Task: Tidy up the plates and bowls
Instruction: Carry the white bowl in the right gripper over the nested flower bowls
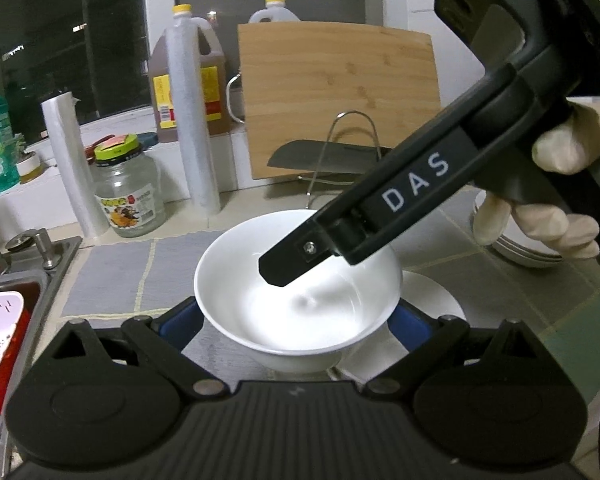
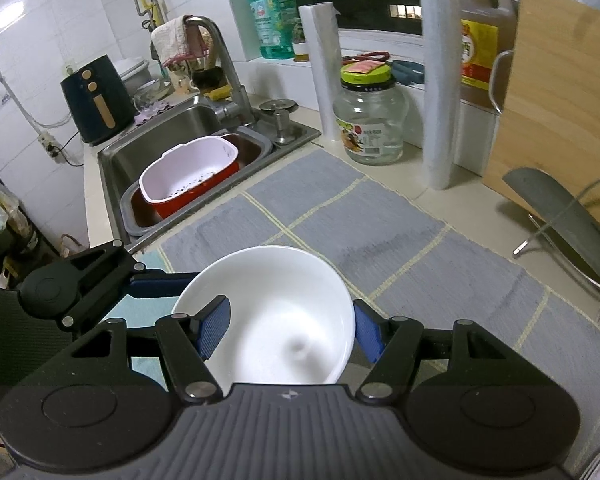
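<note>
The bowl hangs above the mat (sink to its left), jar and cutting board behind.

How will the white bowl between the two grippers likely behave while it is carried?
The white bowl looks glazed and glossy, so it may slip against the blue pads. It seems rigid ceramic: likely to keep its shape, but could chip if dropped on the counter. Its narrow foot may let it tip.
</note>
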Demonstrator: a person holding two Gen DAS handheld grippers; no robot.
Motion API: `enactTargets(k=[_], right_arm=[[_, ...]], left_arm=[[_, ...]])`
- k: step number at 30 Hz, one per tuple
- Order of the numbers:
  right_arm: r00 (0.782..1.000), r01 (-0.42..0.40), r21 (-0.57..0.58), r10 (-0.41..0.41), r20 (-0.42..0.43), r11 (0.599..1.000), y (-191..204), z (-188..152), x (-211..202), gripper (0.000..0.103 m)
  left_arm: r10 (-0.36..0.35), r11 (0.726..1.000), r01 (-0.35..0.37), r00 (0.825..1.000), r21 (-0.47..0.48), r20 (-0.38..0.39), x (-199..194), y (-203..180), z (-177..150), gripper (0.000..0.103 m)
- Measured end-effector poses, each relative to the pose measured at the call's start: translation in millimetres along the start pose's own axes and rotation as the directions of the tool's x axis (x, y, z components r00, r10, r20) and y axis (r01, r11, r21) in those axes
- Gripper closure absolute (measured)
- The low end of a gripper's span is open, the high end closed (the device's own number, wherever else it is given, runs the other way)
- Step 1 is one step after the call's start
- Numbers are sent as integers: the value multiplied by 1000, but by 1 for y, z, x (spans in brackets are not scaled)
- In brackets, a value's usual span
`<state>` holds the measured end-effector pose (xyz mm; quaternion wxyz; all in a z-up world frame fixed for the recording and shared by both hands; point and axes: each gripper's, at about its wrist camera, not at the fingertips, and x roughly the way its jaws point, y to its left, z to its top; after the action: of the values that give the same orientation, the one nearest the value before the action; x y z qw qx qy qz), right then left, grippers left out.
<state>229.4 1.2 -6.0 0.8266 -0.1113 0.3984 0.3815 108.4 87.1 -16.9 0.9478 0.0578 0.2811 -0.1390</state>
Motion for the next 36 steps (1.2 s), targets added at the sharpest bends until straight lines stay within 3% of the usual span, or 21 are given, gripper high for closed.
enactTargets(k=[36], right_arm=[[999, 49, 78, -46, -28, 996, -24, -49, -22, 31]], left_arm=[[-95, 995, 97, 995, 33, -37, 11, -43, -9, 6]])
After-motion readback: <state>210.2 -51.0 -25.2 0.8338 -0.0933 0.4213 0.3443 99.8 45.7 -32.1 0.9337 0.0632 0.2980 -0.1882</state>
